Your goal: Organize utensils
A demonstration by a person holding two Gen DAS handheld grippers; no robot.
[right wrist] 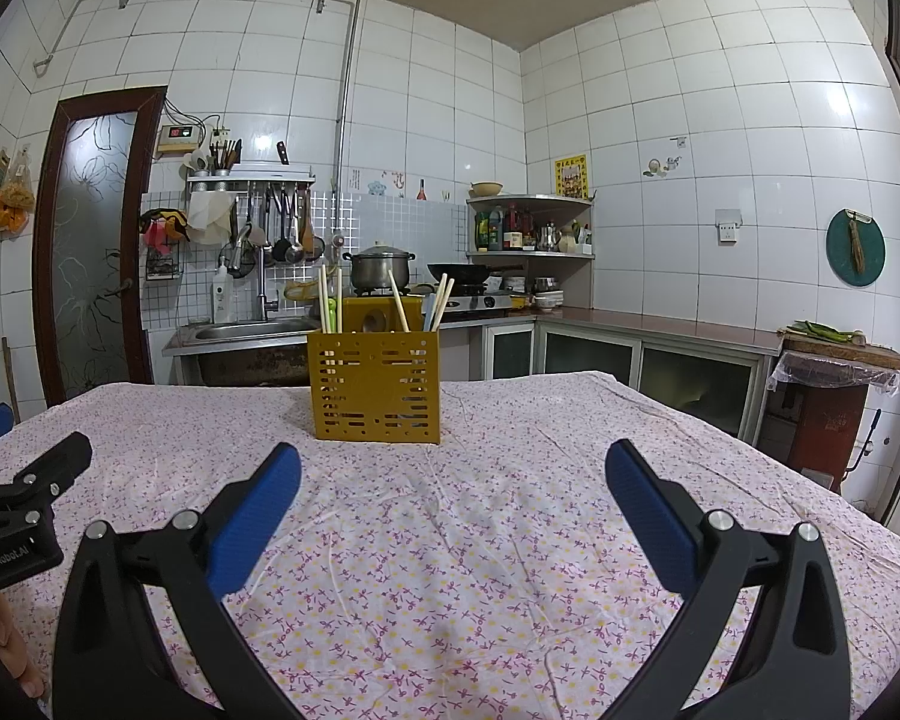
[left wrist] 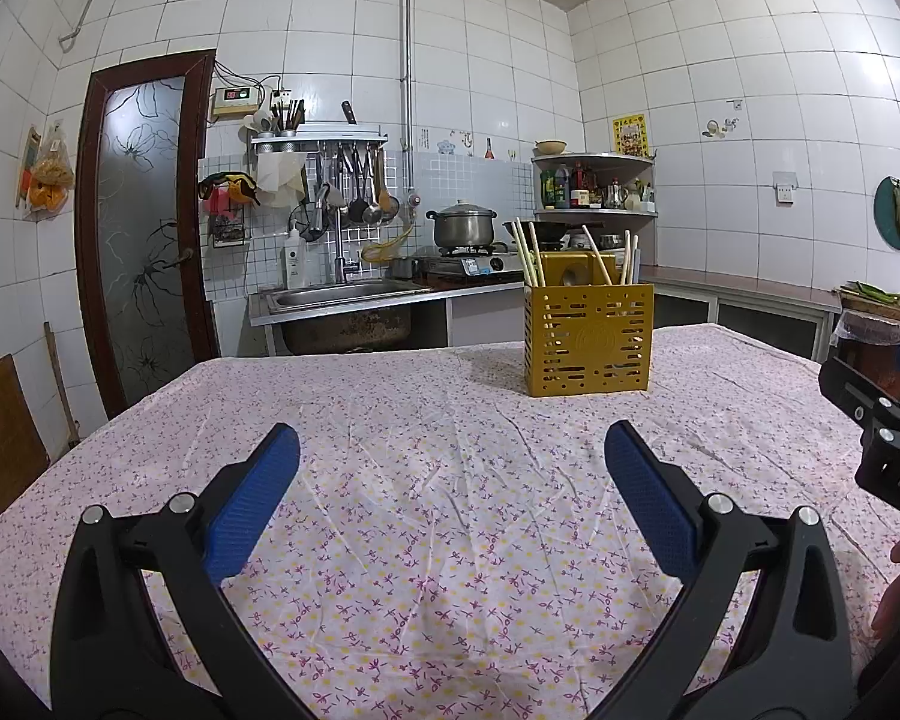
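A yellow perforated utensil holder (left wrist: 589, 339) (right wrist: 377, 384) stands upright on the flowered tablecloth (left wrist: 426, 480) (right wrist: 486, 510), toward the table's far edge. Several pale chopsticks (left wrist: 525, 252) (right wrist: 397, 300) and a wooden spoon (right wrist: 373, 320) stick out of its top. My left gripper (left wrist: 450, 444) hovers open over bare cloth, short of the holder and to its left, nothing between its blue pads. My right gripper (right wrist: 453, 462) is open too, empty, with the holder ahead and slightly left. Each gripper's body shows at the other view's edge.
Behind the table run a steel sink (left wrist: 342, 295) (right wrist: 243, 331), a gas stove with a lidded pot (left wrist: 463, 227) (right wrist: 380, 267) and a wok (right wrist: 457, 271), and a corner shelf of bottles (left wrist: 594, 183). A counter (right wrist: 660, 324) lines the right wall; a door (left wrist: 141, 228) stands left.
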